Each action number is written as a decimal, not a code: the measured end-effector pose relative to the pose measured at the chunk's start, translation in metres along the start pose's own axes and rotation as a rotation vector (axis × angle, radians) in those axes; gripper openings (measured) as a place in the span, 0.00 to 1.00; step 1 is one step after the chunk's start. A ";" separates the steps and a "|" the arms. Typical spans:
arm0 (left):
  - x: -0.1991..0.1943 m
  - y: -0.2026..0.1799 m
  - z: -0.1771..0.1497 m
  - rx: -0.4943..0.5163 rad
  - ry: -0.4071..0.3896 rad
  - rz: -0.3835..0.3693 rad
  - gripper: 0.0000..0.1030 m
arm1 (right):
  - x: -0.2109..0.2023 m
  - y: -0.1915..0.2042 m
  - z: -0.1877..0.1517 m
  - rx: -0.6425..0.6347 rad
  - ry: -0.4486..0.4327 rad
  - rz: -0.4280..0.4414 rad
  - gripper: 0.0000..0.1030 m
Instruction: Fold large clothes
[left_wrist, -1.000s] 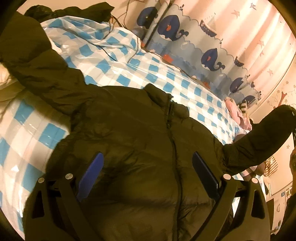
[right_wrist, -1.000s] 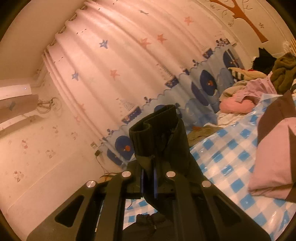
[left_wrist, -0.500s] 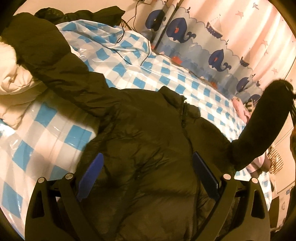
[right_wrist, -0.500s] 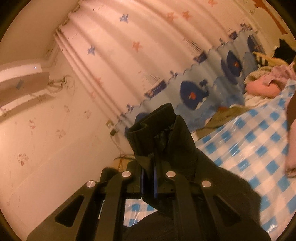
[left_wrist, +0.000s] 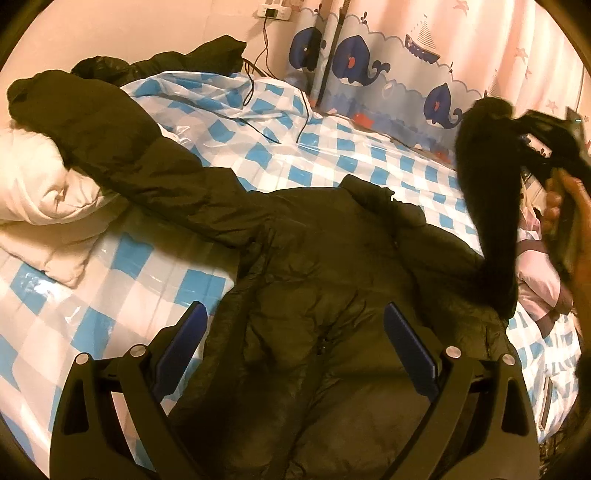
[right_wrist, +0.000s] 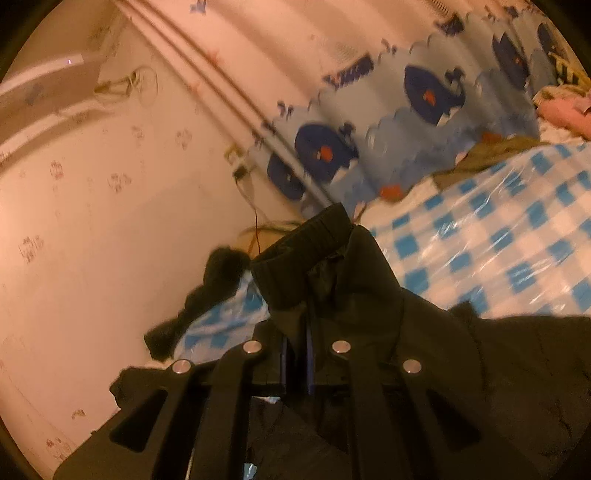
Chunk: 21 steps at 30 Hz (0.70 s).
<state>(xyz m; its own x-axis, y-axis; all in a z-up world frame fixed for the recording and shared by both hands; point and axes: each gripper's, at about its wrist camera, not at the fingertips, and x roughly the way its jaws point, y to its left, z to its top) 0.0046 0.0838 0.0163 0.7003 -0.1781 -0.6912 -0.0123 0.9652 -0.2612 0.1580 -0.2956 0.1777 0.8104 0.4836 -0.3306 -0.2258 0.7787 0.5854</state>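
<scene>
A dark puffer jacket lies front up on the blue-and-white checked bed cover, zipper down its middle. One sleeve stretches to the upper left over a white pillow. The other sleeve is lifted at the right, its cuff pinched in my right gripper, which is shut on it; a hand holds that gripper. My left gripper hovers open over the jacket's lower front with nothing between its blue pads.
A whale-print curtain hangs behind the bed. Black cables run from a wall socket across the cover. Another dark garment lies at the far corner, and pink clothing sits at the right edge.
My right gripper has carried the sleeve cuff up and inward over the jacket's shoulder, then lower. The left gripper's view has drifted so the left sleeve and pillow show more.
</scene>
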 end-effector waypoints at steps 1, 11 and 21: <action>0.000 0.002 0.000 -0.003 0.000 -0.001 0.90 | 0.010 0.001 -0.008 0.001 0.015 -0.001 0.08; -0.002 0.011 -0.001 -0.008 -0.004 0.015 0.90 | 0.079 -0.005 -0.075 0.023 0.125 -0.039 0.08; 0.000 0.018 -0.003 -0.020 0.008 0.015 0.90 | 0.133 -0.013 -0.141 0.017 0.243 -0.085 0.08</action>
<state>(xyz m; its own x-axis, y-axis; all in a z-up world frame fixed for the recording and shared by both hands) 0.0022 0.1007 0.0100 0.6945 -0.1650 -0.7003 -0.0374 0.9637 -0.2642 0.1931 -0.1853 0.0218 0.6718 0.4999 -0.5465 -0.1512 0.8149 0.5596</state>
